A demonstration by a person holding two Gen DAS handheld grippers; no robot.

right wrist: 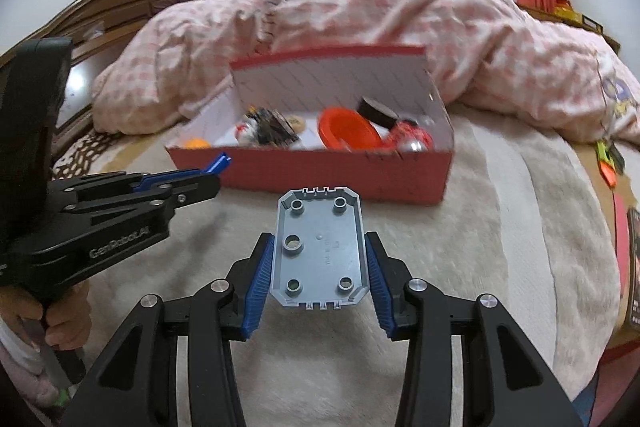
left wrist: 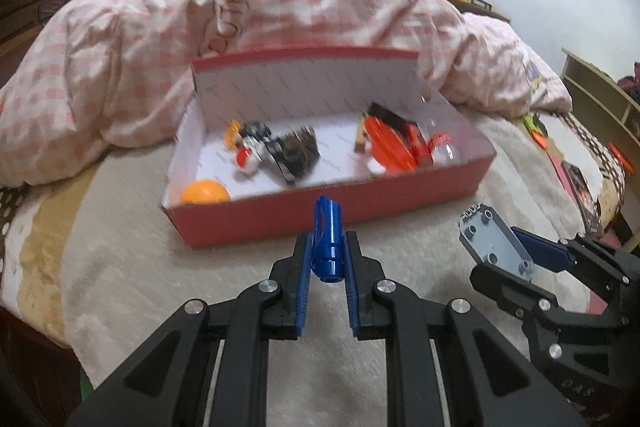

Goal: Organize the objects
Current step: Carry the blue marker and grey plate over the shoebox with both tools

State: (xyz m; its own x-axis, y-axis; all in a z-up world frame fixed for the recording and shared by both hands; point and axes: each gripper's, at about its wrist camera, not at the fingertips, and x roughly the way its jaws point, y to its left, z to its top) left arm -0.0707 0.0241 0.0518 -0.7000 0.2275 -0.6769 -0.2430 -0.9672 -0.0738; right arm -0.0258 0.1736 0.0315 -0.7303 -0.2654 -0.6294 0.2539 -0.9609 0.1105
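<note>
Left hand-held gripper point(left wrist: 328, 259) closed on blue plastic piece point(left wrist: 327, 239); right hand-held gripper point(right wrist: 320, 267) half open, clamping grey plate point(right wrist: 320, 247). Beyond, red box point(right wrist: 340, 175) on bed point(right wrist: 500, 227).

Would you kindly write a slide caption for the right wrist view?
Right gripper holds a grey plastic plate before the red box on the bed.
</note>
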